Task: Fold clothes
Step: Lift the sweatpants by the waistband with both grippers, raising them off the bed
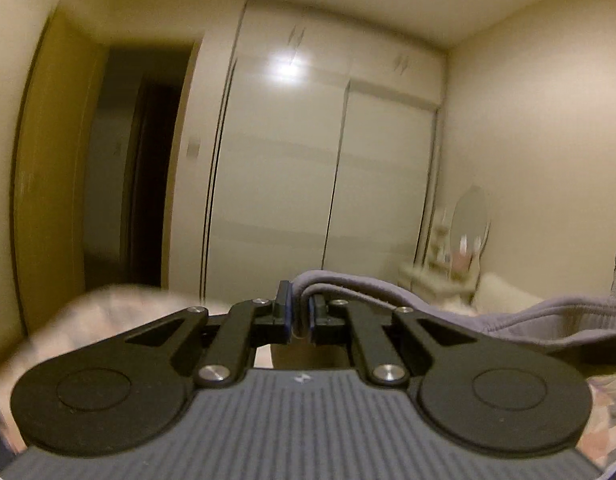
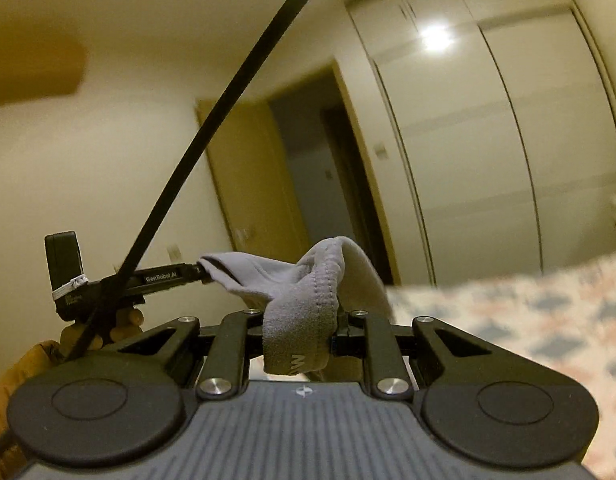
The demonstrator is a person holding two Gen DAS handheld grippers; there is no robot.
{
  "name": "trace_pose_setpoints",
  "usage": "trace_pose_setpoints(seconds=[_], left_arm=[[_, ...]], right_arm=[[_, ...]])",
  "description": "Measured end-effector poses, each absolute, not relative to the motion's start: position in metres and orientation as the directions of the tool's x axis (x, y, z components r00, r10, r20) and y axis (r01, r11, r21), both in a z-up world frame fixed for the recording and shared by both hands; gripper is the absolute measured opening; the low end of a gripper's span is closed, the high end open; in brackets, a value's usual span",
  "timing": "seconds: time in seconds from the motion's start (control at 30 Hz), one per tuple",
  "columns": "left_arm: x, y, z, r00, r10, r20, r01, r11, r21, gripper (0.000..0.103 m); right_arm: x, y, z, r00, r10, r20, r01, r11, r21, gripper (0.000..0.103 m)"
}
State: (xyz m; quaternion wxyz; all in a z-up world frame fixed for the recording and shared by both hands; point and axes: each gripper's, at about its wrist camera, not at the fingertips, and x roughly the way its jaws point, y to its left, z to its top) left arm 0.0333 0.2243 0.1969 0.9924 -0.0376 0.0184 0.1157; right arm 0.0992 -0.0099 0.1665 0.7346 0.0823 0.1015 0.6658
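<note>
The gray cloth (image 2: 298,312) is soft and thick, with a stitched hem. It hangs in the air between two black grippers, above a bed cover (image 2: 507,320) with pink and blue patches. The left gripper (image 1: 300,312) pinches one folded edge tight. The right gripper (image 2: 331,334) squeezes the other end, and the hem droops over it.

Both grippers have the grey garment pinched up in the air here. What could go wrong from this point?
1. The left gripper pinches only a thin edge of the grey garment, so it may slip out under tension.
2. Fabric is bunched over the right gripper, which could produce a crooked fold.
3. A black cable runs close past the left gripper and could snag as the hands move.
</note>
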Motion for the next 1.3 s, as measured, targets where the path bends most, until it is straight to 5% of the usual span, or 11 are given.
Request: trace_pose_setpoints(seconds=[0.27, 0.5, 0.63, 0.8, 1.07, 1.3], left_arm=[[-0.028, 0.235, 0.359, 0.933, 0.262, 0.247, -0.286, 0.956, 0.066, 0.005], [-0.006, 0.214, 0.414, 0.917, 0.27, 0.293, -0.313, 0.943, 0.113, 0.006], [0.063, 0.18, 0.365, 0.972, 0.206, 0.112, -0.222, 0.961, 0.163, 0.006], [0.166, 0.108, 0.24, 0.969, 0.135, -0.205, -0.089, 0.972, 0.219, 0.006], [0.314, -0.055, 0.081, 0.847, -0.02, -0.531, 0.1, 0.988, 0.121, 0.007], [0.359, -0.132, -0.039, 0.67, -0.054, -0.741, 0.158, 0.985, 0.071, 0.047]], right_arm=[[0.041, 0.0, 0.302, 0.014, 0.988, 0.152, -0.989, -0.008, 0.145, 0.02], [0.025, -0.002, 0.343, 0.033, 0.989, 0.145, -0.99, 0.013, 0.139, 0.02], [0.064, -0.012, 0.284, 0.12, 0.993, 0.008, -0.949, 0.113, 0.293, 0.02], [0.14, -0.038, 0.165, 0.224, 0.952, -0.21, -0.8, 0.303, 0.518, 0.02], [0.271, -0.148, 0.038, 0.399, 0.783, -0.477, -0.517, 0.622, 0.588, 0.02], [0.352, -0.271, -0.101, 0.363, 0.531, -0.766, -0.098, 0.839, 0.535, 0.025]])
